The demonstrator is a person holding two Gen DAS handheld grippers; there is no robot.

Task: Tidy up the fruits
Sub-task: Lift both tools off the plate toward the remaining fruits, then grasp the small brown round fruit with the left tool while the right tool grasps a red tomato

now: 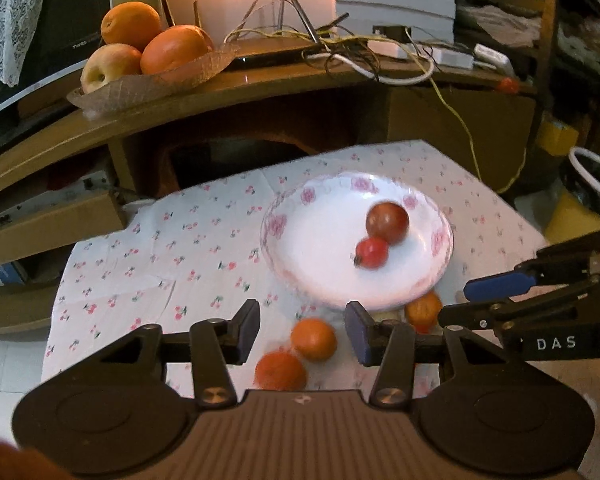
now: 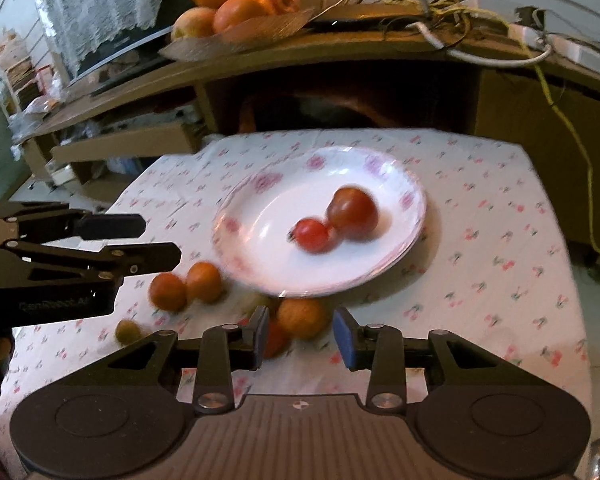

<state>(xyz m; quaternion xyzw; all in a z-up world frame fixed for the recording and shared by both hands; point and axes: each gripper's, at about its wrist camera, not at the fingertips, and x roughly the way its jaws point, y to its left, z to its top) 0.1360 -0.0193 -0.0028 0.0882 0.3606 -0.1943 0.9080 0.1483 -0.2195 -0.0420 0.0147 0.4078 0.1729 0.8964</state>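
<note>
- White round plate with pink flower rim: landmark, resting on the cherry-print cloth covering the bench; it holds a large dark-red round fruit touching a smaller bright-red round fruit.
- Loose fruit: two small orange round fruits lie side by side on the cloth just beside the plate's near rim; a third orange fruit sits partly under that rim, and a small green fruit lies farther out.
- Left claw: jaws spread, holding nothing, poised above the orange pair.
- Right claw: jaws likewise apart and empty, lined up on the third orange fruit.
- Step in hand, as judged: picking a loose orange fruit for the plate. Centre the fruit between the pads before closing, and lift clear of the rim.
- Obstacles: the overhanging plate rim crowds the third fruit; the two claws work near each other; neighbouring fruits may roll.
- Background: a leaf-shaped dish of large fruit on the shelf behind.
</note>
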